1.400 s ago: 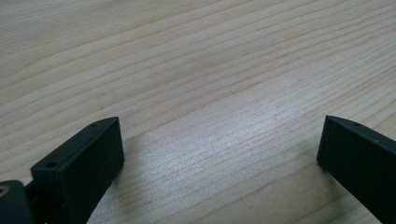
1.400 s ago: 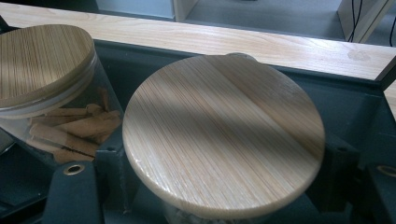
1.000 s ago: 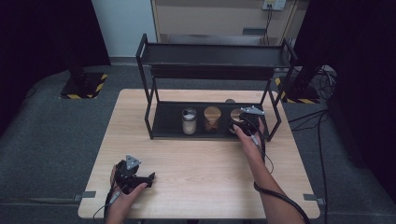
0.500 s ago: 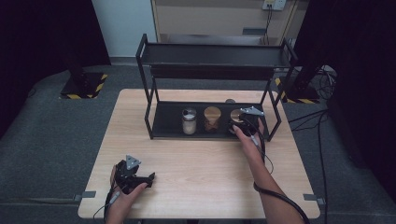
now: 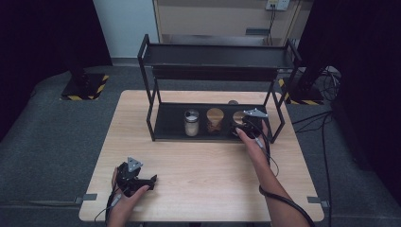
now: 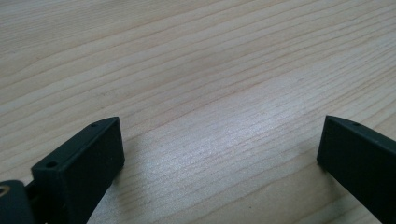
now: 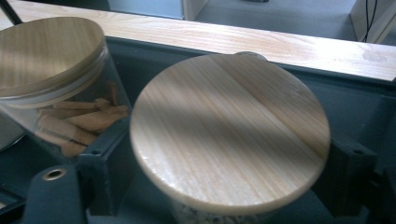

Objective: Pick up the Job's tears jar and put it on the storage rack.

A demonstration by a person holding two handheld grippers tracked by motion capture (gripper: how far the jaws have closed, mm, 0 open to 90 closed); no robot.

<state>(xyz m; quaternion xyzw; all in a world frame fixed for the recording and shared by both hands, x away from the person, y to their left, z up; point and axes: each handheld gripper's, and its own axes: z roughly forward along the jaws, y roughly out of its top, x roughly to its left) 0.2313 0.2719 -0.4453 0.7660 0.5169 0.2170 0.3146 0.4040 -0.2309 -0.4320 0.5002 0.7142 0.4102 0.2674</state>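
While right gripper (image 5: 241,126) straddles rightmost wooden-lidded jar (image 7: 229,130) on rack's lower shelf (image 5: 165,124), jaws just eased apart, not squeezing. Three jars shelved, placement seemingly done. Left gripper (image 5: 152,179) open, idle on table (image 5: 213,165).

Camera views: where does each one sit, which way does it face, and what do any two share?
High view: above the person's side, looking forward and down on the table; both forearms, left gripper.
Left gripper view: on the left gripper, facing bare tabletop; jaws apart.
Right gripper view: on the right gripper, facing the wooden-lidded jar; jaws just opened around it.
Shared: that jar, on the rack.
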